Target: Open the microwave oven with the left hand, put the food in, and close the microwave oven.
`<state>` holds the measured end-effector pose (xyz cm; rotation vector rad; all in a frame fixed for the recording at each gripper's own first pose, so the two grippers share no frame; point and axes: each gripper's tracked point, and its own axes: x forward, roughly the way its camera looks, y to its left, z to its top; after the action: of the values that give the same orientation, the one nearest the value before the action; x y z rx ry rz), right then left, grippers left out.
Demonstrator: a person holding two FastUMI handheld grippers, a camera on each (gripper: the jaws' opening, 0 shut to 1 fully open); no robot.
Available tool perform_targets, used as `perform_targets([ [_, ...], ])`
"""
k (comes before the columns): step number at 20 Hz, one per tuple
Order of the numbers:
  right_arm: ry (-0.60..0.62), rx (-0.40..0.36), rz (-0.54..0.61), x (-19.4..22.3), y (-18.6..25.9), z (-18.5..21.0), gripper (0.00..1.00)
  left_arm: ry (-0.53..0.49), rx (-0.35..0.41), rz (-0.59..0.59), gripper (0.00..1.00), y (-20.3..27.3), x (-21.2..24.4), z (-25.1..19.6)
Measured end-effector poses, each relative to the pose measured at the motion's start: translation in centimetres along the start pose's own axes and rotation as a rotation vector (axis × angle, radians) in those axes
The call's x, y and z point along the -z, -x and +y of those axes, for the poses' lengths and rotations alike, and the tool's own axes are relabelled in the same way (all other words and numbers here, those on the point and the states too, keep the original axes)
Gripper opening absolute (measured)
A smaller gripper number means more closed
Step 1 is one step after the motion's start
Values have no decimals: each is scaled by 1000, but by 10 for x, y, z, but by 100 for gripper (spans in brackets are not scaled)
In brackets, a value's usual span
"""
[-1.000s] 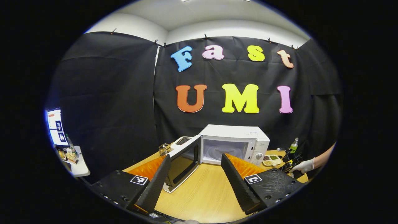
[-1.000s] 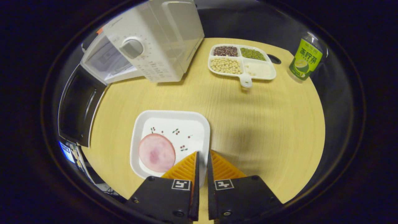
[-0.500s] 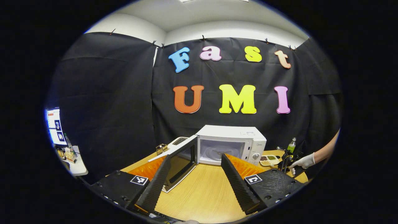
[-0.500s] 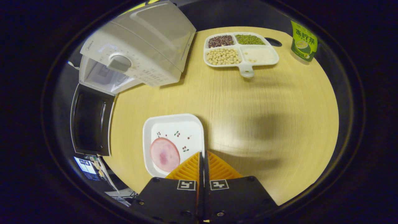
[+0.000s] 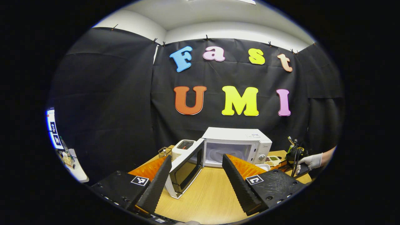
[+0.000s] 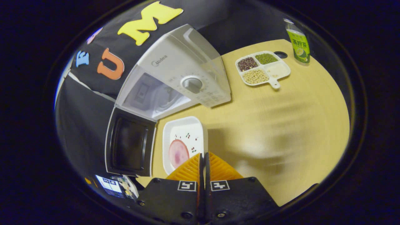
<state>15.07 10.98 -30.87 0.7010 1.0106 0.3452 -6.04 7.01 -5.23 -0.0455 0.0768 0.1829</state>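
Microwave oven (image 6: 175,78), white, stands on a round wooden table (image 6: 281,131) with its door (image 6: 129,147) swung wide open and its cavity bare, so the opening step looks done. Putting the food in and closing the door are left.

Just in front of the oven's open mouth is a white square plate (image 6: 187,131) carrying one round pink slice of meat (image 6: 178,153). The plate looks raised off the table and tilted, though how high it sits cannot be told. The right gripper (image 6: 203,159) has its fingers closed together over the plate's near right edge, pinching the rim; its camera looks steeply down past the plate toward the oven front. In the left gripper view, the gloved hand (image 5: 311,161) that holds this gripper shows to the right of the oven, low over the table.

The left gripper (image 5: 195,175) hangs well back from the oven, facing its open front, with its fingers spread wide apart and nothing between them. The open door lies between it and the oven.

Beyond the oven's right side sits a divided tray of beans (image 6: 262,67), and farther off a green bottle (image 6: 297,42). A toaster (image 5: 184,146) stands to the oven's left.
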Motion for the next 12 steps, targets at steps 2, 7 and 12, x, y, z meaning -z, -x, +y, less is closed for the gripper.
perform_targets([
  [2, -42, -45, -68, 4, -13, 25, 4, -10, 2, 9, 100, -1, -1, 15],
  [7, -131, -70, -306, -3, -45, 77, 4, -83, -10, 51, 97, -3, 6, 50],
  [12, -226, -129, -473, -14, -79, 124, 4, -117, -2, 67, 97, -10, 17, 59],
])
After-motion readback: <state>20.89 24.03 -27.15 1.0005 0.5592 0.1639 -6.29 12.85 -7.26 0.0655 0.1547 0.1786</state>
